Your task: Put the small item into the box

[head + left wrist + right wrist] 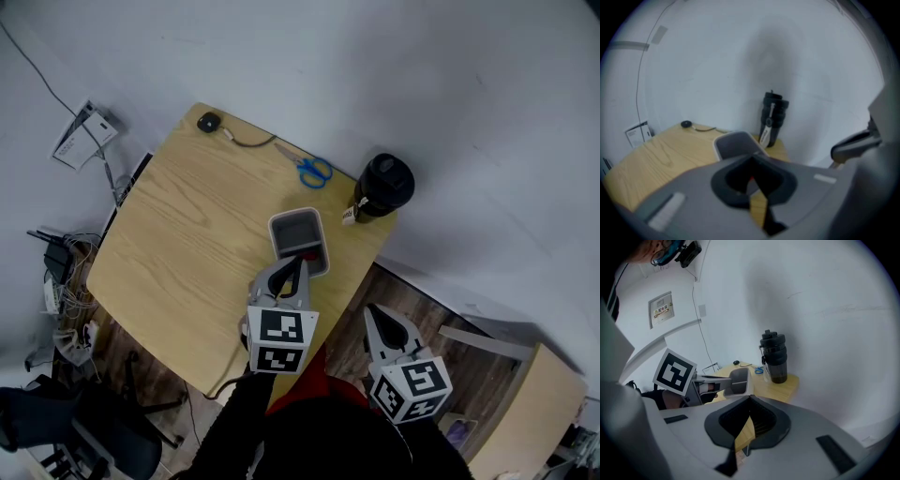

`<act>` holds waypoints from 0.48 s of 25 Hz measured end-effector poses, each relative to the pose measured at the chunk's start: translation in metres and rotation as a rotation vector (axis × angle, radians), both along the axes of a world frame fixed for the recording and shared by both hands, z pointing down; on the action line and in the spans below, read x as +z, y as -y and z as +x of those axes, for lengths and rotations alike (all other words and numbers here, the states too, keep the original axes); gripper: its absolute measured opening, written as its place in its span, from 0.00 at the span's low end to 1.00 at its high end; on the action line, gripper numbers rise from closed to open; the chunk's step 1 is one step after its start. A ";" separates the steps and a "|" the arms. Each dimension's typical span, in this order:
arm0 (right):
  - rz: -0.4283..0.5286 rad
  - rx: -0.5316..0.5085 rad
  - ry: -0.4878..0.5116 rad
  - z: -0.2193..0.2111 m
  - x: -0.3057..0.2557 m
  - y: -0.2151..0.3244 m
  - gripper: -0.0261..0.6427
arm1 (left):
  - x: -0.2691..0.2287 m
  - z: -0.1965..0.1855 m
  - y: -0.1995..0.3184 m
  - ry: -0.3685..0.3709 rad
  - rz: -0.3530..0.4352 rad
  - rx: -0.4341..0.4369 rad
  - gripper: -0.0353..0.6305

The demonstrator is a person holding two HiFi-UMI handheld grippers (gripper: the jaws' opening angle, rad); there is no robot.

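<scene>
A grey open box (pixel 281 223) stands on the wooden table (pixel 187 244) near its right edge; it also shows in the left gripper view (pixel 733 143) and in the right gripper view (pixel 739 380). My left gripper (pixel 300 262) hangs over the box's near end, jaws together, with a small red item (pixel 306 255) at its tips. That red item (pixel 751 178) peeks out between the shut jaws of the left gripper (pixel 751 164). My right gripper (pixel 372 314) is held off the table's right side, shut and holding nothing (pixel 750 401).
A black bottle (pixel 382 186) with a tag stands at the table's right corner, just beyond the box. Blue-handled scissors (pixel 314 171) and a small black device (pixel 208 121) with a cable lie along the far edge. Cables and a chair are on the floor to the left.
</scene>
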State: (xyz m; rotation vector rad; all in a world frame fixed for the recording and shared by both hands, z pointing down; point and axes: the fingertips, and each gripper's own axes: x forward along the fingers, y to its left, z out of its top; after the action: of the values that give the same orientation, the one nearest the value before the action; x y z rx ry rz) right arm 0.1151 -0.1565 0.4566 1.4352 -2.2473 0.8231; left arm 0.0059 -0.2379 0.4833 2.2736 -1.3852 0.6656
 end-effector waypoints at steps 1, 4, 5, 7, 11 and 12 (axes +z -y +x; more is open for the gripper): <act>0.003 0.002 0.000 0.000 -0.001 0.000 0.05 | -0.002 0.000 -0.001 -0.002 0.002 0.002 0.06; 0.013 0.008 0.004 0.000 -0.004 0.000 0.05 | -0.005 0.000 -0.005 -0.010 0.008 0.005 0.06; 0.015 0.008 0.006 -0.001 -0.005 0.000 0.05 | -0.006 0.000 -0.006 -0.011 0.008 0.006 0.06; 0.021 0.006 0.008 -0.002 -0.008 -0.001 0.05 | -0.007 -0.001 -0.009 -0.013 0.009 0.008 0.06; 0.030 0.008 0.010 -0.003 -0.012 -0.004 0.05 | -0.013 0.000 -0.014 -0.021 0.012 0.017 0.06; 0.033 0.009 0.010 -0.003 -0.013 -0.005 0.05 | -0.016 0.001 -0.015 -0.024 0.014 0.019 0.06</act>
State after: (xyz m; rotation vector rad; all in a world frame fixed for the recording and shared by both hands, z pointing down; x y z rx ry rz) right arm 0.1118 -0.1514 0.4434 1.4604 -2.2735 0.8022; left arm 0.0067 -0.2225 0.4677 2.3012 -1.3628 0.6350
